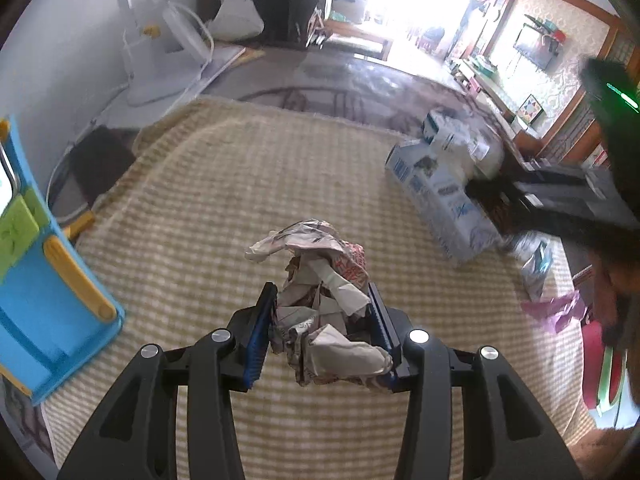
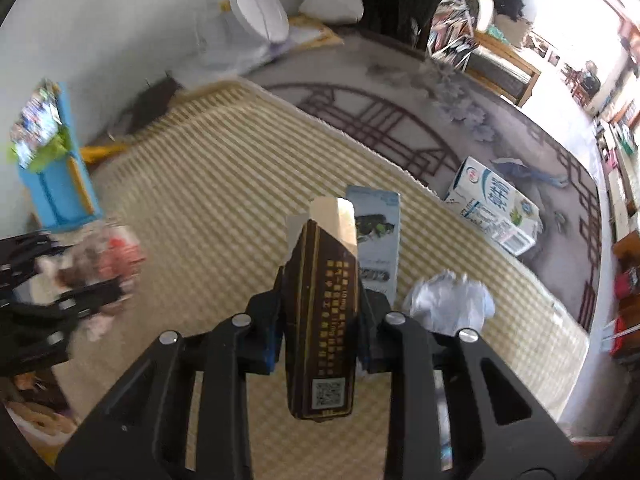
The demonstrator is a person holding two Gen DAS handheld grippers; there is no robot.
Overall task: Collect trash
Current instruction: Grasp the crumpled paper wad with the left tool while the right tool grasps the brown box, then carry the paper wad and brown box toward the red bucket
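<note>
Both tools are loaded. The left tool (image 1: 322, 316) is clamped on a paper wad (image 1: 320, 300), crumpled and printed, held above the checked mat (image 1: 240, 184). The right tool (image 2: 320, 316) is clamped on a brown pack (image 2: 322, 312), a slim carton with gold print and its top flap torn open, lifted clear of the mat. More trash is seen loose: a blue-and-white flat box (image 2: 380, 236) lies on the mat just past the pack; a white crumpled wad (image 2: 448, 300) sits near the mat's right edge; a milk carton (image 2: 496, 208) lies on the grey rug (image 2: 400, 92) just off the mat's far edge. A pink scrap (image 1: 560, 308) is noted near the mat's right edge in the left view. A blue toy stand (image 1: 44, 280) stands at the mat's left edge. No bin or bag can be made out in either view. The step in hand is judged to be carrying: two pieces picked, neither yet dropped. The next move would call for both loads to be brought to a receptacle and let go before the loose pieces are fetched; the wad is loose-packed and may shed bits if the grip is eased early.
</note>
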